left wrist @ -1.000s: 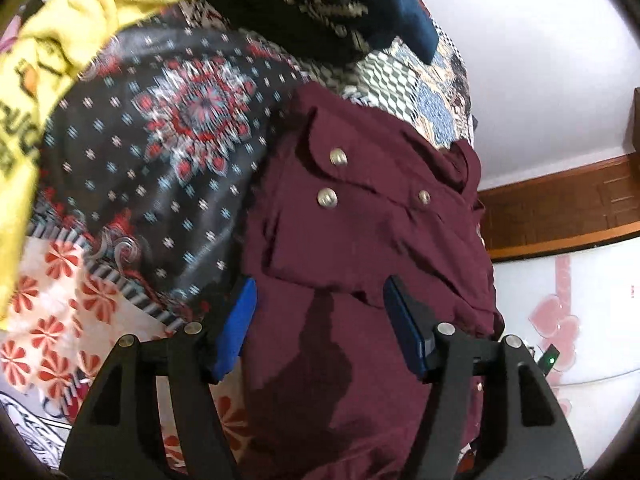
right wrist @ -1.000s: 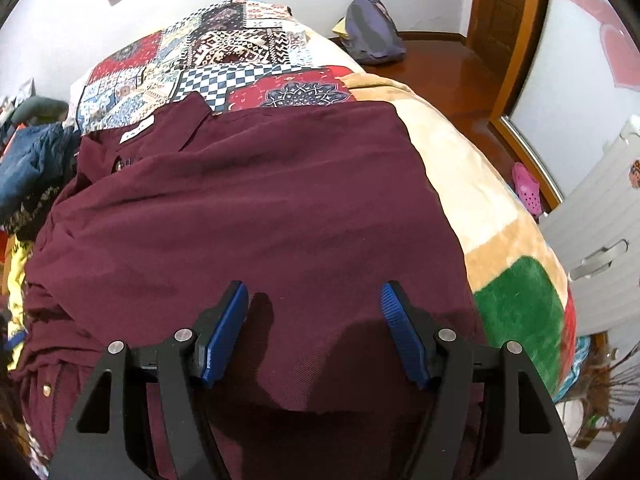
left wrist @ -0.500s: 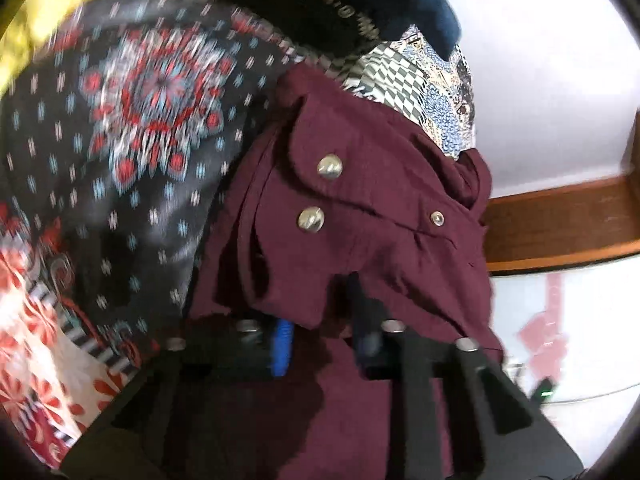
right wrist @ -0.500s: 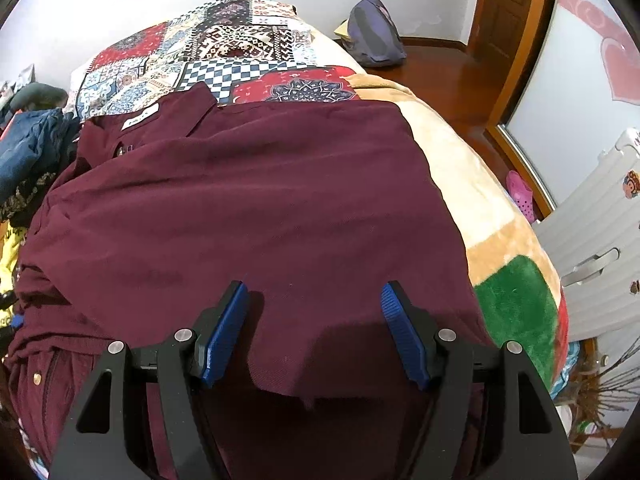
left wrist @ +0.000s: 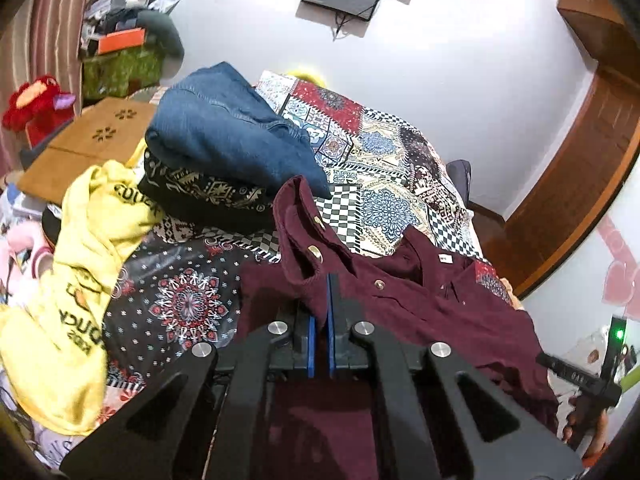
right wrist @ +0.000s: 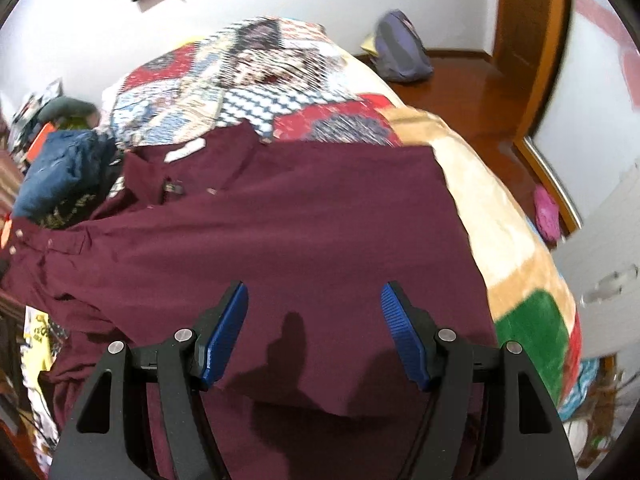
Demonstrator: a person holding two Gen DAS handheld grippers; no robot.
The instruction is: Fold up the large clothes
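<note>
A large maroon button shirt (right wrist: 280,220) lies spread on the patchwork bed. In the left wrist view the shirt (left wrist: 440,312) shows with its metal-buttoned cuff (left wrist: 304,240) raised. My left gripper (left wrist: 320,296) is shut on that cuff and holds it lifted off the bed. My right gripper (right wrist: 314,320) is open and empty, hovering just above the shirt's flat body near its lower hem. The right gripper also shows at the far right of the left wrist view (left wrist: 584,380).
A folded blue denim garment (left wrist: 224,132) lies on a dark patterned cloth (left wrist: 200,192) at the back left. A yellow printed shirt (left wrist: 80,280) lies crumpled at the left. The bed edge drops to a wooden floor with a purple bag (right wrist: 400,48) at the right.
My left gripper closed on the maroon cuff and lifted it, tilting the view up toward the room. My right gripper stayed open over the shirt, shifting only slightly.
</note>
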